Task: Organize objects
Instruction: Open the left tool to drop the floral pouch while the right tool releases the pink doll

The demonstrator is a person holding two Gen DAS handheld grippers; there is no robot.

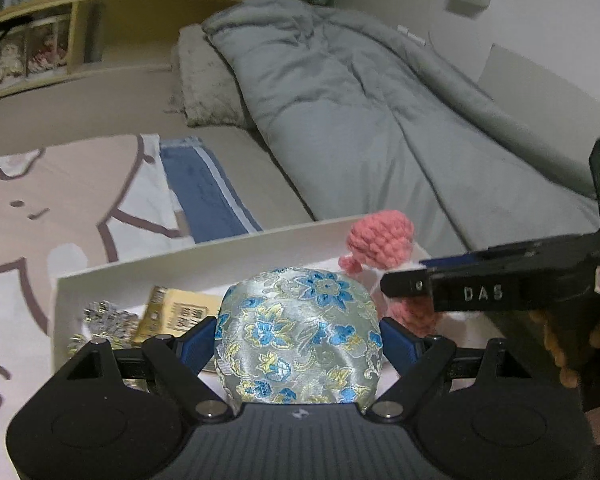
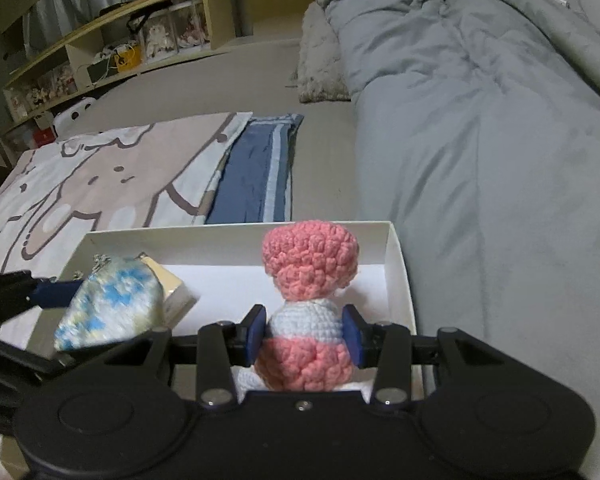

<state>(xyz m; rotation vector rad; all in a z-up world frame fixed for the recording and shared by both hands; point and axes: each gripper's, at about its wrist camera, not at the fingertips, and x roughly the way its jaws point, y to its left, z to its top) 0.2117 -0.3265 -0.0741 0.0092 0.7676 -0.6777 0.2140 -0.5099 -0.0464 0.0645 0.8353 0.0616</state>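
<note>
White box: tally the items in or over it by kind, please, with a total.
Brocade pouch, held in the left gripper: 1
Crochet doll, held in the right gripper: 1
Gold packet: 1
Silver chain: 1
Total: 4, all at the box

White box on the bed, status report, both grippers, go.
Left gripper shut on brocade pouch, over the white box. Right gripper shut on crochet doll, also over the box. Yellow packet and silver trinket already inside; nothing blocking.
</note>
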